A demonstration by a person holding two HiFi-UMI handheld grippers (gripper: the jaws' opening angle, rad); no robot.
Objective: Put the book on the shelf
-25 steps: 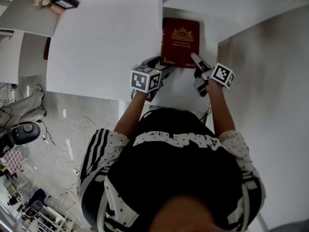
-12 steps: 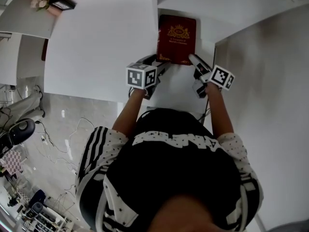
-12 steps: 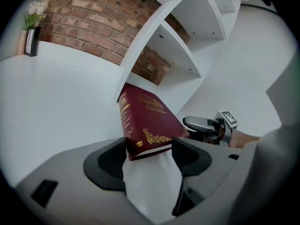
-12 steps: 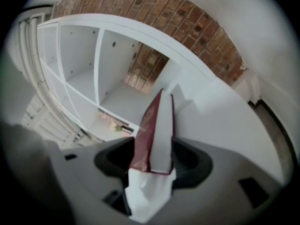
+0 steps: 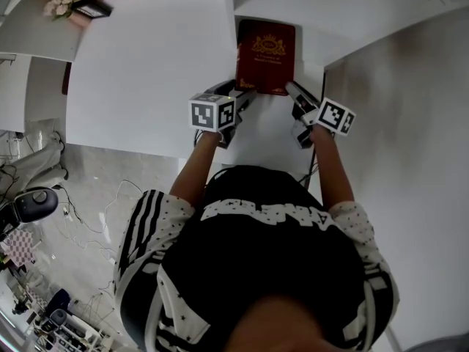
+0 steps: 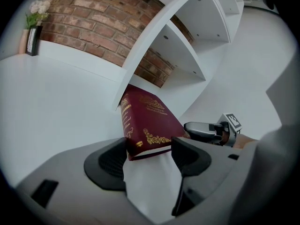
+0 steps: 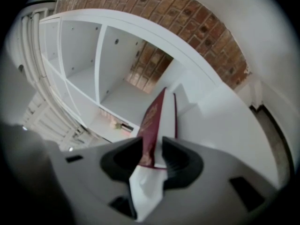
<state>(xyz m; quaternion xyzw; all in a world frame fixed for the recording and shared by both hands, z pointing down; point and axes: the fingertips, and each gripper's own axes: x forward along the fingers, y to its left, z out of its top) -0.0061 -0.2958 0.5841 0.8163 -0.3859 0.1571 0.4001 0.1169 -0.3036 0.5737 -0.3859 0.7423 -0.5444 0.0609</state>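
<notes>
A dark red book with gold print hangs tilted over the white table top, its far end at the mouth of the white shelf. My left gripper holds its near left corner; in the left gripper view the pads press on the book from both sides. My right gripper is at the near right corner. Its jaws have just been closing on the book's thickness, and both pads now touch it.
The shelf has several open white compartments against a brick wall. A picture frame with flowers stands at the table's far left. A white wall runs along the right. Cables lie on the grey floor at left.
The book and both grippers have shifted a little away from me and to the left, towards the shelf opening.
</notes>
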